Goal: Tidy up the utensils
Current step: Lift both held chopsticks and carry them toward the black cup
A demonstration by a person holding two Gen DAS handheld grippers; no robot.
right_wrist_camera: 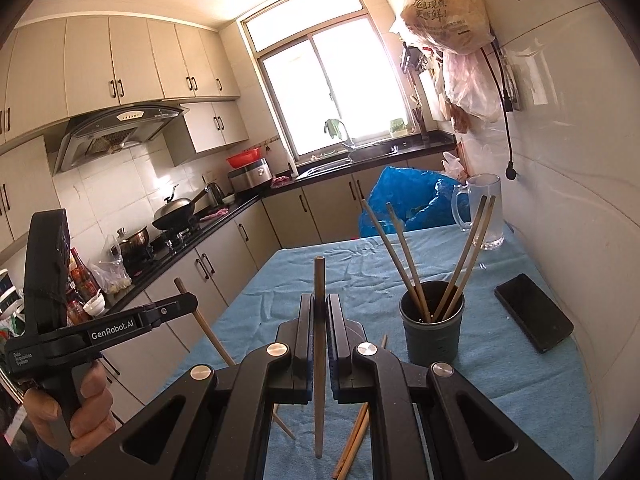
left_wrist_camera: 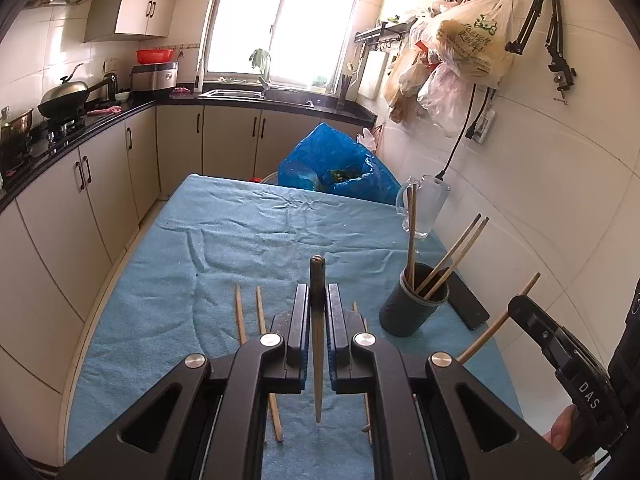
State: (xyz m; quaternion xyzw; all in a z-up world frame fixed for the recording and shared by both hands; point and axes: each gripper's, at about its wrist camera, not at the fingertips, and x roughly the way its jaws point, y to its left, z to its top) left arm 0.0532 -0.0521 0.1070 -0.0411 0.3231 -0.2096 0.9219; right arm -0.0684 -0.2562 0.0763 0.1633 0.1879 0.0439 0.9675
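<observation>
Left gripper [left_wrist_camera: 318, 312]: closed on a dark-tipped chopstick [left_wrist_camera: 317, 344], held above the blue cloth [left_wrist_camera: 168, 280].
Loose chopsticks [left_wrist_camera: 240, 316]: lying on the cloth.
Holder cup [right_wrist_camera: 432, 330]: contains four chopsticks.
Right gripper [right_wrist_camera: 319, 320]: clamping one chopstick [right_wrist_camera: 319, 380], left of the cup.

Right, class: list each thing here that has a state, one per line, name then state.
Left gripper: shut on a dark-tipped wooden chopstick.
Right gripper: shut on a plain wooden chopstick.
Dark cylindrical utensil cup: upright, holding four chopsticks.
Clear glass mug: upright.
Black phone: flat, screen dark.
</observation>
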